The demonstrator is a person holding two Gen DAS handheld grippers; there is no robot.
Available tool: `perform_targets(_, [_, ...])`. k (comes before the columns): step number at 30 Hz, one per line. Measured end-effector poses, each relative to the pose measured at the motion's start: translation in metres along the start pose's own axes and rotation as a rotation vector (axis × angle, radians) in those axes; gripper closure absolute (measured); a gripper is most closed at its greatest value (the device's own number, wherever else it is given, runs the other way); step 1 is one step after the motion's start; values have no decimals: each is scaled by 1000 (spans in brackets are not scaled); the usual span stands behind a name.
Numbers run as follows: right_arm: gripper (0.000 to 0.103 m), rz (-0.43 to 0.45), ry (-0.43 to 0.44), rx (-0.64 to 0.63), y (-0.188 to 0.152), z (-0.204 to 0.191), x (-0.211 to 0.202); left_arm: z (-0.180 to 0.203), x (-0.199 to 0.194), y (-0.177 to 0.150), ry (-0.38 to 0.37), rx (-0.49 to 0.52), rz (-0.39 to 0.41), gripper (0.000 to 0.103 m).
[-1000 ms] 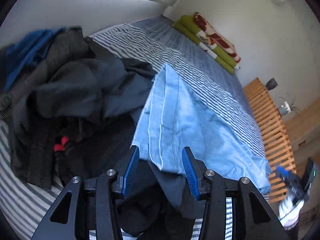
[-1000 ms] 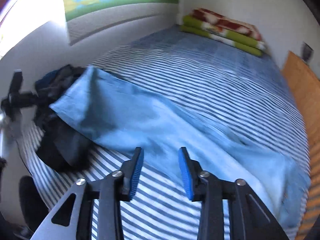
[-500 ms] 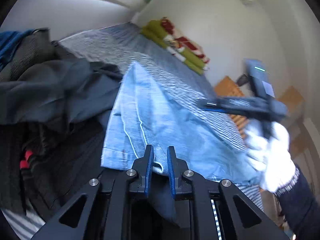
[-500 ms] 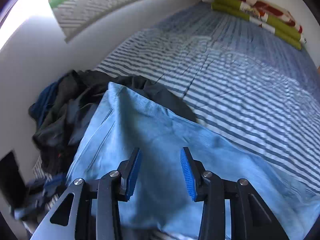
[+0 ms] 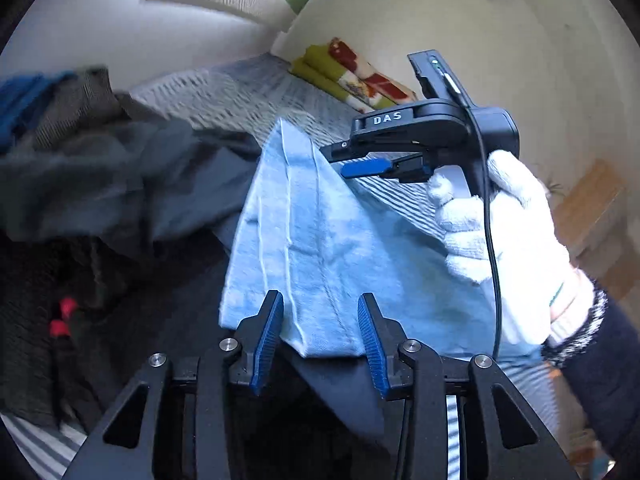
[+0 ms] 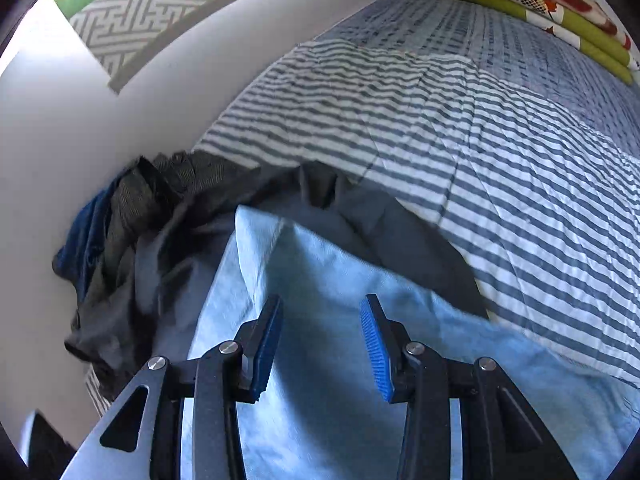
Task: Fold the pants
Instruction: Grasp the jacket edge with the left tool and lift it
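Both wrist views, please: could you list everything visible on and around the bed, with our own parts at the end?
Pants: one pair, light blue, partly draped over the dark pile, hem between the left pads.
Clothes pile: one heap, black, grey and dark blue, against the wall.
Bedcover: one, blue and white stripes, over the bed.
Folded blankets: one stack, green, red and white, far end of the bed.
Wooden slats: light brown, beside the bed.
Left gripper: black, blue pads, jaws opening around the hem.
Right gripper: black, blue pads, open above the pants.
Right hand: white glove, dark sleeve.
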State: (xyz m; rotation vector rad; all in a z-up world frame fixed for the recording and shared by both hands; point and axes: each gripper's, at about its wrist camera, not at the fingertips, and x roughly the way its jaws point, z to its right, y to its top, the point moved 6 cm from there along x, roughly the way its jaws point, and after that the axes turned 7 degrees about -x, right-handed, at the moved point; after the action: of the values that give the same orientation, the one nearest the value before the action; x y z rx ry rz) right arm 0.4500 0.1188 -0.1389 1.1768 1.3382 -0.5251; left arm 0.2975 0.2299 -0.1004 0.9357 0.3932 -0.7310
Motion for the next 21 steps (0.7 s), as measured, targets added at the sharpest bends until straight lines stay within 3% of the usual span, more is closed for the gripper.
perform_targets(4, [66,7,1,38,6,7,5,12,-1,12,-34,47,-4,60])
perform_targets(8, [66,9,-1,48,1,16,2,9,24,26,29,48,-23,60])
perform_targets(12, [66,11,-3,28,-2,19,-3,0,40,28,48,35,-64,54])
perform_targets(15, [66,17,-15,0,-1,15,-4,-5,45,29,62,31,-71,56])
perform_targets(17, [66,16,-23,-12,1,13,-4,-7,45,29,47,26,-67,63])
perform_targets(18, [66,19,-21,-17,3,11,-3,-6,45,28,41,33,-71,81])
perform_targets(21, [66,33,-6,-25,10,3,-4,-1,39,26,43,68,-57,96])
